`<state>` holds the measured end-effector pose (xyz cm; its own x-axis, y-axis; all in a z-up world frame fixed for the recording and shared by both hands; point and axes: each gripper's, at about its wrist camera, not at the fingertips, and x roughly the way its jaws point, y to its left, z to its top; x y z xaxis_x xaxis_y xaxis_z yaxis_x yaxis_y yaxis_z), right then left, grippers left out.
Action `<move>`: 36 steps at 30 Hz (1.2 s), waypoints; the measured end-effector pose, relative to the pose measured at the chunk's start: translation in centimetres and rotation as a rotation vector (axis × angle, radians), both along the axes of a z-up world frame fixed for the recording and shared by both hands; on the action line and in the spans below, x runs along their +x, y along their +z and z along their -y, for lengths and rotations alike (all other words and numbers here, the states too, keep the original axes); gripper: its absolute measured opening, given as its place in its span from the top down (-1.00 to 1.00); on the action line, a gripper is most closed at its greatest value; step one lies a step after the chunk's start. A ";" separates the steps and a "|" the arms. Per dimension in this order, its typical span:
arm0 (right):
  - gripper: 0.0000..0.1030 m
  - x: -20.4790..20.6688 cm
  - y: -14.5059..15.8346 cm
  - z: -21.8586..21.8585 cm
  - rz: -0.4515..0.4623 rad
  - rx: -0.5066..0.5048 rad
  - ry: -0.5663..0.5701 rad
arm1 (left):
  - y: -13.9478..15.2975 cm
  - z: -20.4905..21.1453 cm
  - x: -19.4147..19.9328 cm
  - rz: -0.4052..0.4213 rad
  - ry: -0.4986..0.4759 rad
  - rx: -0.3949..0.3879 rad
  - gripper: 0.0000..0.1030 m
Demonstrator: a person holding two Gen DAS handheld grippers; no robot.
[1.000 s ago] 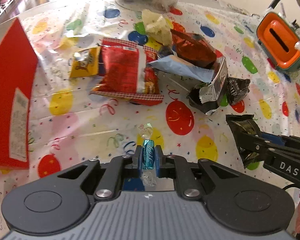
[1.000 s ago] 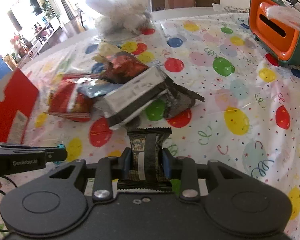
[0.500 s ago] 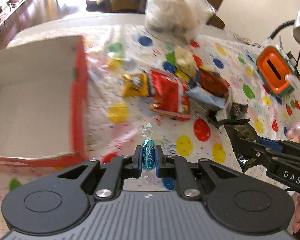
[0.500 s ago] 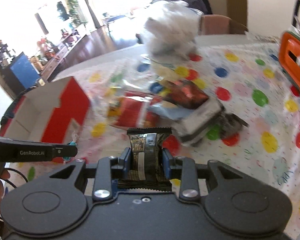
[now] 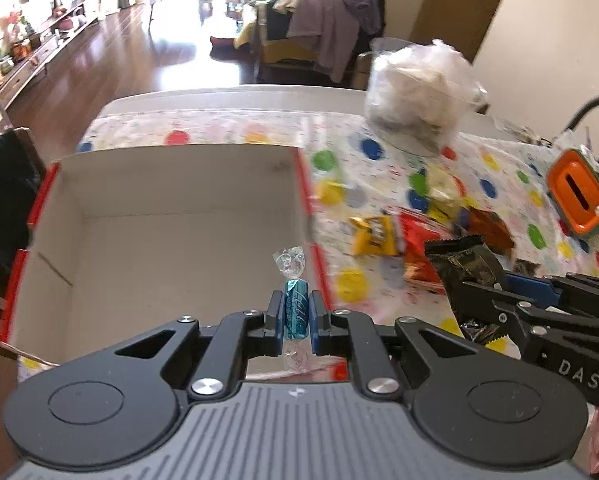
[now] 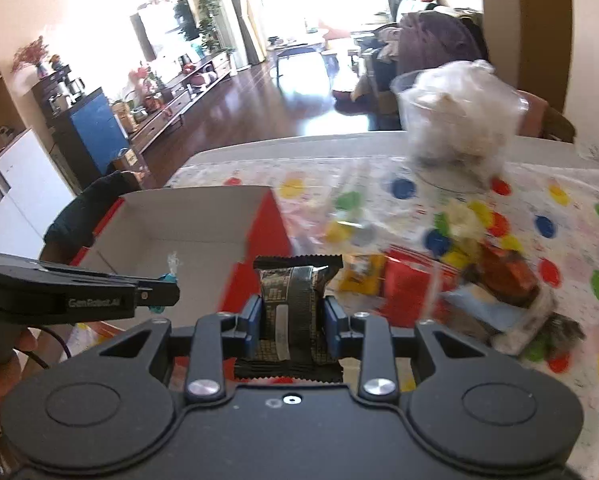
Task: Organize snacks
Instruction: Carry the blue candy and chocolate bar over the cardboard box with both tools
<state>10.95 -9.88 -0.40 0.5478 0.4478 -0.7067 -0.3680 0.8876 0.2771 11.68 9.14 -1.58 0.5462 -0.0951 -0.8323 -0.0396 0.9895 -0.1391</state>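
The left gripper (image 5: 295, 322) is clamped on a blue candy (image 5: 296, 314), held over the near right part of the open box (image 5: 171, 248). Just right of it, the right gripper (image 6: 291, 320) pinches a dark packet (image 6: 295, 304) near the box's right wall. More snacks (image 5: 415, 236) lie right, on the dotted tablecloth (image 5: 379, 292).

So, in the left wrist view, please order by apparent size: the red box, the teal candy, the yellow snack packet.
1. Red box, by far the largest.
2. Yellow snack packet.
3. Teal candy. It sits close to the camera in the left claw, so its rank against the packet is unsure.
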 end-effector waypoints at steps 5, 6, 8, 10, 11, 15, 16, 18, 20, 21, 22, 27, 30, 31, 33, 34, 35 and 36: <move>0.39 1.1 0.2 -4.3 0.008 -0.010 0.040 | 0.0 -3.8 0.6 0.000 0.031 0.022 0.77; 0.39 1.3 0.1 -5.2 0.007 -0.016 0.045 | -0.1 -4.5 0.7 0.001 0.038 0.031 0.77; 0.39 1.6 -0.1 -6.9 0.013 -0.026 0.064 | -0.3 -6.0 1.0 0.000 0.047 0.042 0.77; 0.39 2.3 -0.7 -8.6 0.008 -0.043 0.082 | -0.7 -7.6 1.5 -0.009 0.059 0.052 0.77; 0.39 2.5 -1.0 -9.3 0.004 -0.051 0.086 | -0.8 -8.4 1.7 -0.013 0.065 0.057 0.77; 0.39 3.3 -2.4 -12.6 -0.008 -0.087 0.105 | -2.2 -10.9 2.7 -0.045 0.080 0.089 0.77; 0.39 3.6 -2.7 -13.3 -0.015 -0.087 0.111 | -2.5 -11.5 3.0 -0.054 0.080 0.098 0.77; 0.39 4.3 -3.5 -14.5 -0.035 -0.104 0.113 | -3.3 -12.4 3.5 -0.071 0.088 0.108 0.77; 0.39 4.8 -4.0 -15.6 -0.053 -0.109 0.116 | -4.0 -13.4 4.0 -0.089 0.089 0.114 0.77; 0.39 5.1 -4.3 -16.0 -0.062 -0.115 0.115 | -4.3 -13.7 4.1 -0.094 0.093 0.116 0.77; 0.39 5.2 -4.5 -16.5 -0.066 -0.124 0.119 | -4.5 -14.1 4.3 -0.101 0.096 0.121 0.77; 0.39 5.5 -6.2 -18.6 -0.082 -0.181 0.161 | -6.0 -14.8 5.3 -0.141 0.075 0.121 0.77; 0.39 5.5 -7.2 -19.5 -0.097 -0.203 0.195 | -6.4 -14.8 5.8 -0.163 0.040 0.132 0.77; 0.39 5.4 -7.4 -19.8 -0.100 -0.211 0.198 | -6.5 -14.6 6.0 -0.173 0.031 0.139 0.77; 0.39 5.4 -7.9 -19.9 -0.115 -0.225 0.202 | -6.8 -14.3 6.3 -0.200 0.011 0.146 0.77; 0.39 5.4 -8.1 -19.9 -0.128 -0.225 0.203 | -6.9 -14.2 6.4 -0.213 0.002 0.152 0.77; 0.39 5.4 -8.2 -19.9 -0.136 -0.228 0.202 | -7.1 -14.0 6.6 -0.222 -0.006 0.161 0.77; 0.39 5.4 -8.3 -19.9 -0.147 -0.231 0.201 | -7.2 -13.8 6.7 -0.231 -0.014 0.167 0.77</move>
<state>16.36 9.98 -8.69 0.3497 0.3550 -0.8670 -0.5131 0.8469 0.1399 18.40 22.99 -8.78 0.3399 0.0471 -0.9393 -0.0372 0.9986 0.0366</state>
